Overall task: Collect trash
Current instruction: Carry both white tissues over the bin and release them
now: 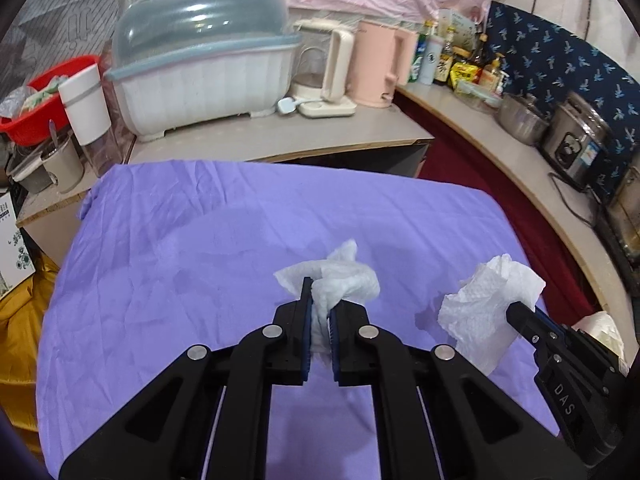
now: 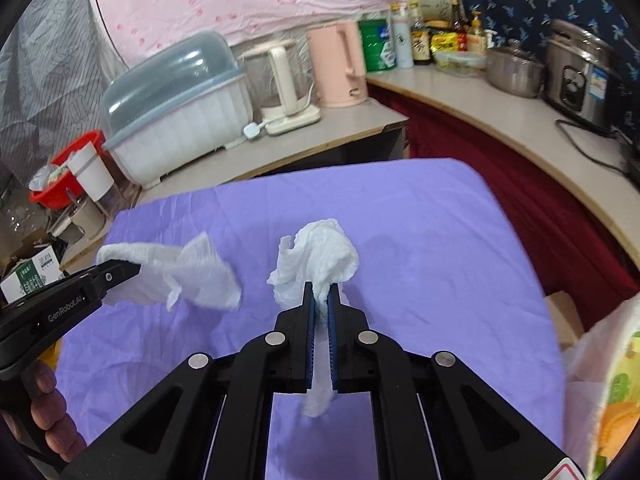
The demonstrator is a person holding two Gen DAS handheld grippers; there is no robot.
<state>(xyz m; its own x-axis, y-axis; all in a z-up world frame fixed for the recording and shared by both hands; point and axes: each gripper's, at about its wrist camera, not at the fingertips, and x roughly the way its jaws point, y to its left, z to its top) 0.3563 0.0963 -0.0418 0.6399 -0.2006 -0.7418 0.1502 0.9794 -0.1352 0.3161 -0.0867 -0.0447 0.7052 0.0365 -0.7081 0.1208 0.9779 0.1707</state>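
Left gripper (image 1: pixel 320 312): jaws are being kept clamped on a crumpled white tissue (image 1: pixel 344 280), which is being held above the purple cloth (image 1: pixel 200 248). Right gripper (image 2: pixel 319 304): jaws are being pressed together on a second tissue (image 2: pixel 316 256), also clear of the cloth. A plastic bag (image 2: pixel 600 380) is being seen at the right edge.

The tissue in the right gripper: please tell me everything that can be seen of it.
The tissue is white, crumpled, soft embossed paper. The right gripper is shut on its middle, the blue-padded fingers pinching it. A bunched puff rises above them and a thin tail hangs below. It appears lifted clear of the purple cloth. From the left wrist view it shows as a wad at the fingertips, apart from the other tissue.
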